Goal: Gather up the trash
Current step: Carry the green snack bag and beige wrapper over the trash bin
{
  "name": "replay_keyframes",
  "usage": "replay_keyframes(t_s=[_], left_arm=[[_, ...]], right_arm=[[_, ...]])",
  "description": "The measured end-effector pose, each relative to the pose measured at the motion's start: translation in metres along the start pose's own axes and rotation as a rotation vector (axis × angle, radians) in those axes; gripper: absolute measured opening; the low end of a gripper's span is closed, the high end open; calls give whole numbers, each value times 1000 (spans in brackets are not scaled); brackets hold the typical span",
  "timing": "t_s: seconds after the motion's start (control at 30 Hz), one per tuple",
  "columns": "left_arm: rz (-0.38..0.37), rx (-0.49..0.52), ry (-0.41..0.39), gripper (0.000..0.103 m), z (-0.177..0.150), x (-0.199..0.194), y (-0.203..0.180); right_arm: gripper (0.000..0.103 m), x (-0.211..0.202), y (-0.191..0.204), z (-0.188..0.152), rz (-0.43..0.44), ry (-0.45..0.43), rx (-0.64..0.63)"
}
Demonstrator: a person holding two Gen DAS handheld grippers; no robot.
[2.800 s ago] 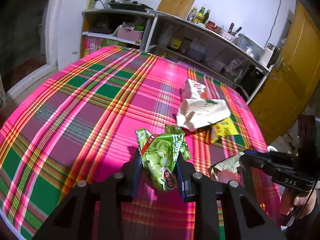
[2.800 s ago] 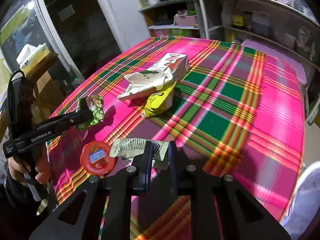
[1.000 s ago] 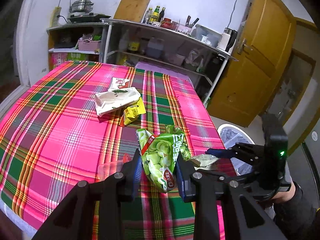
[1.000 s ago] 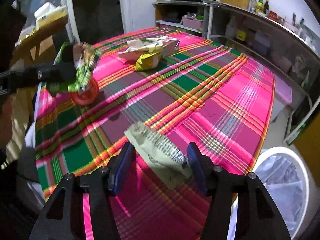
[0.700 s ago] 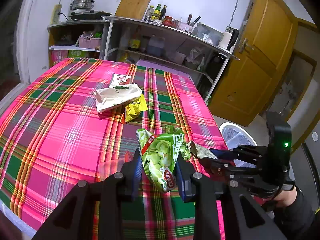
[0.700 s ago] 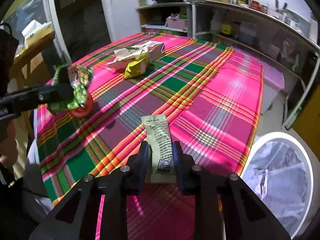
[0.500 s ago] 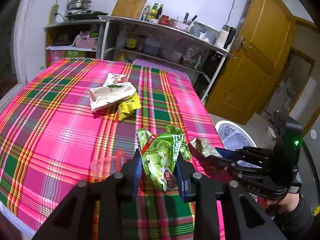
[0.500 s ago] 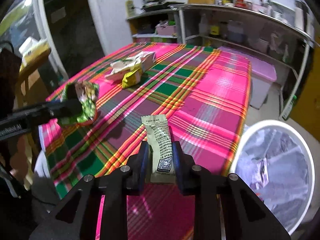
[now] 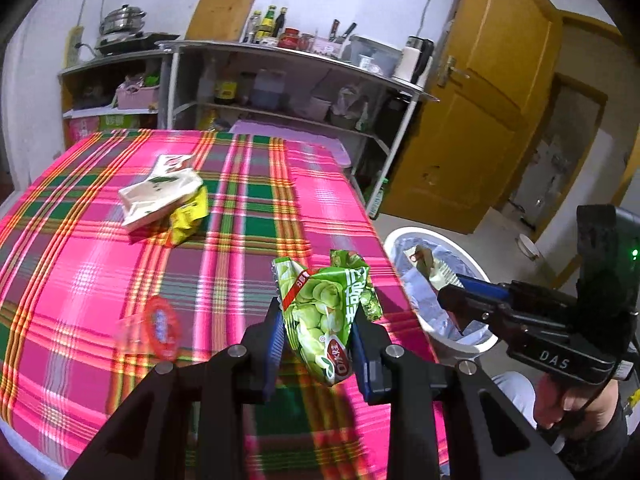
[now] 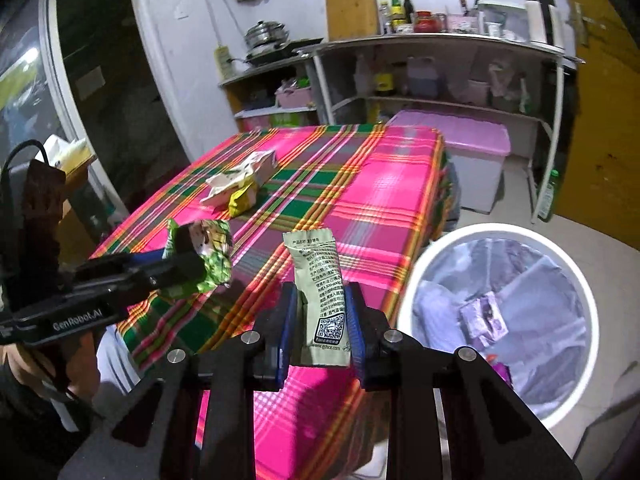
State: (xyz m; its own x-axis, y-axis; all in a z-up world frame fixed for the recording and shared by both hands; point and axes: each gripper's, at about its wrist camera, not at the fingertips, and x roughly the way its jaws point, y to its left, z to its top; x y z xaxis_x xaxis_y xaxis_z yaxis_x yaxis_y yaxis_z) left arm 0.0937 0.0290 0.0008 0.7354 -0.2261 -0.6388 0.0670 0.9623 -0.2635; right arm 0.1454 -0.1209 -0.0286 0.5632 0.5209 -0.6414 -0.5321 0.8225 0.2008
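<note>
My left gripper (image 9: 316, 344) is shut on a green snack bag (image 9: 326, 312) and holds it above the table's near right corner. My right gripper (image 10: 320, 320) is shut on a pale green sachet (image 10: 318, 284), held in the air between the table's edge and the white bin (image 10: 572, 264). In the left wrist view the right gripper (image 9: 448, 290) holds the sachet (image 9: 430, 268) over the bin (image 9: 404, 236). The bin is lined with a clear bag and holds some trash. The left gripper (image 10: 188, 264) shows at the left of the right wrist view.
A plaid cloth covers the table (image 9: 100, 240). A white crumpled carton (image 9: 160, 196) and a yellow wrapper (image 9: 188, 216) lie at its far middle. A clear cup with a red lid (image 9: 156, 326) lies near the front. Shelves (image 9: 280, 92), a purple box (image 10: 476, 140) and a yellow door (image 9: 480, 112) stand behind.
Both grippers have swung to the right off the table toward the bin. The right gripper closed on the sachet and now holds it over the bin's rim.
</note>
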Motion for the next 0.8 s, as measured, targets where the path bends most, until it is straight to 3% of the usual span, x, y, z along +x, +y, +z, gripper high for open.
replay_keyframes(t_s=[0.8], left_arm=[[-100,136,34,30,13,42,-87]], right_arm=[[26,-45,-71,-16,-142,-58,144]])
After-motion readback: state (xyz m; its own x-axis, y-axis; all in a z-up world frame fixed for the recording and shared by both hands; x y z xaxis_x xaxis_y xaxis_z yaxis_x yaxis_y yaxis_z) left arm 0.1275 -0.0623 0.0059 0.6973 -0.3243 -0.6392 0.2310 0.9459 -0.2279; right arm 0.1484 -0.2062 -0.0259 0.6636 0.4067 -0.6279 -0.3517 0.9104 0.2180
